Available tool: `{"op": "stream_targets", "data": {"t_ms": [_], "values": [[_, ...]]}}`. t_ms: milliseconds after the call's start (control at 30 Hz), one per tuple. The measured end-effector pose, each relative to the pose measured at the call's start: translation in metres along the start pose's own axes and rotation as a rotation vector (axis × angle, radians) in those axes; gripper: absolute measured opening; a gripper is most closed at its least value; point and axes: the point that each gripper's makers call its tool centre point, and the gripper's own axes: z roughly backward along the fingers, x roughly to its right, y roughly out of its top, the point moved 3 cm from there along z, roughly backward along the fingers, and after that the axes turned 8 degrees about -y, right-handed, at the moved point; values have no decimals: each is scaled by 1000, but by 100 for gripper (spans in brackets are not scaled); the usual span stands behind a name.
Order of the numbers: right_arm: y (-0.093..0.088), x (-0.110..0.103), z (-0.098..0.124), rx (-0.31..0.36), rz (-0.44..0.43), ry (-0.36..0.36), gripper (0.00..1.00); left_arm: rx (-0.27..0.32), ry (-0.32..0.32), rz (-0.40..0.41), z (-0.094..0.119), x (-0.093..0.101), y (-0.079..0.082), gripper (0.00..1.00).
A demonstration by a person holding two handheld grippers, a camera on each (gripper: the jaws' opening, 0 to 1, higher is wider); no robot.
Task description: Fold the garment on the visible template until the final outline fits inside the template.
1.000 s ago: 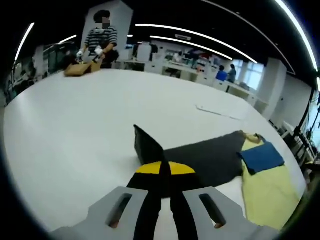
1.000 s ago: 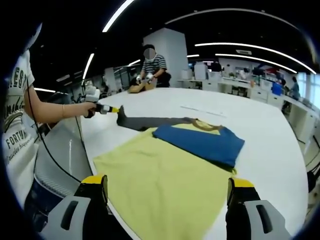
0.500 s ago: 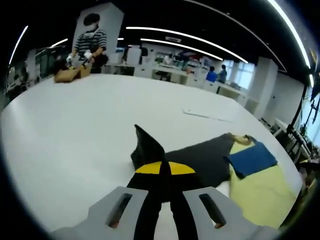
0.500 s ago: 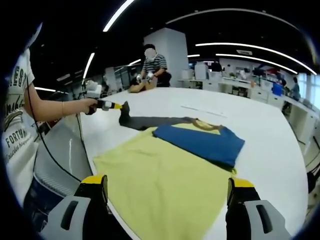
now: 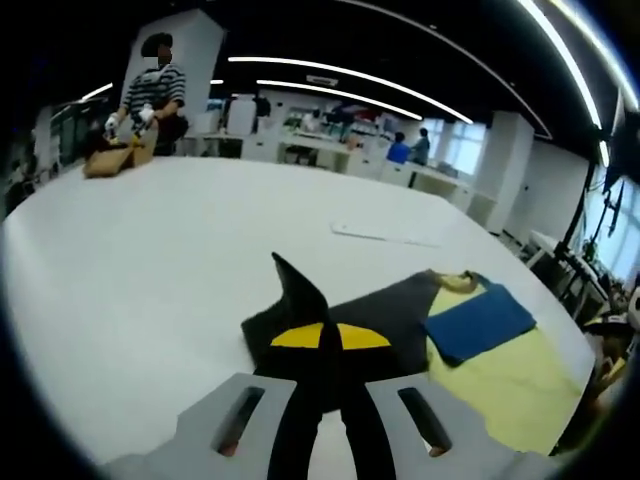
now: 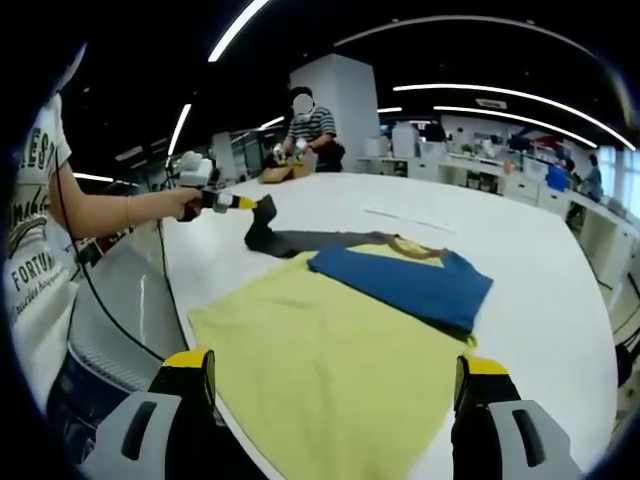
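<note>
Writing: the person's white tee (image 6: 35, 230) at the left of the right gripper view had dark print, partly cut off — I could make out "FORTUN" and not much else.
Garment: a shirt (image 6: 405, 283) in dark grey, blue and yellow lay on the yellow template (image 6: 330, 365), near the right end of the big white table (image 5: 150, 260). A blue folded part sat on top, with the dark grey sleeve (image 5: 375, 315) stretching off the template to the left.
Left gripper: the left gripper (image 5: 328, 345) was clenched on the dark grey sleeve, with the cloth rising to a point just past its yellow tips. From the right gripper view it (image 6: 245, 203) was held up off the table in the person's hand (image 6: 187, 203), with the sleeve hanging from it.
Right gripper: the right gripper (image 6: 330, 372) was released, its jaws wide apart, hanging over the near edge of the template and touching nothing.
Edges: the template's near-left corner sat close to the table edge, with the garment's far side lying on it.
Room: plenty of bare white table to the left and far side — a thin pale strip (image 5: 385, 237) lay past the garment, well apart from it.
Others: a person in a striped top (image 5: 150, 95) worked on something tan (image 5: 115, 158) at the far corner.
</note>
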Motion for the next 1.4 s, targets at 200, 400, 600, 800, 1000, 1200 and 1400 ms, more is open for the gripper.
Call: {"op": "stream_targets", "data": {"t_ms": [200, 400, 600, 800, 1000, 1200, 1400], "values": [[0, -1, 1, -2, 2, 1, 99, 7, -34, -6, -8, 12, 5, 1], [-1, -1, 1, -6, 6, -3, 99, 5, -52, -19, -13, 21, 7, 1], [-1, 0, 2, -5, 6, -3, 99, -8, -86, -39, -19, 34, 6, 1], [-3, -2, 2, -11, 8, 1, 99, -9, -113, -45, -27, 46, 8, 1], [-4, -1, 2, -14, 9, -1, 99, -17, -143, -58, -34, 58, 9, 1], [-6, -2, 3, -18, 6, -2, 99, -3, -165, -56, -40, 68, 14, 1], [-7, -3, 2, -22, 5, -3, 99, 4, -189, -58, -47, 79, 19, 1]]}}
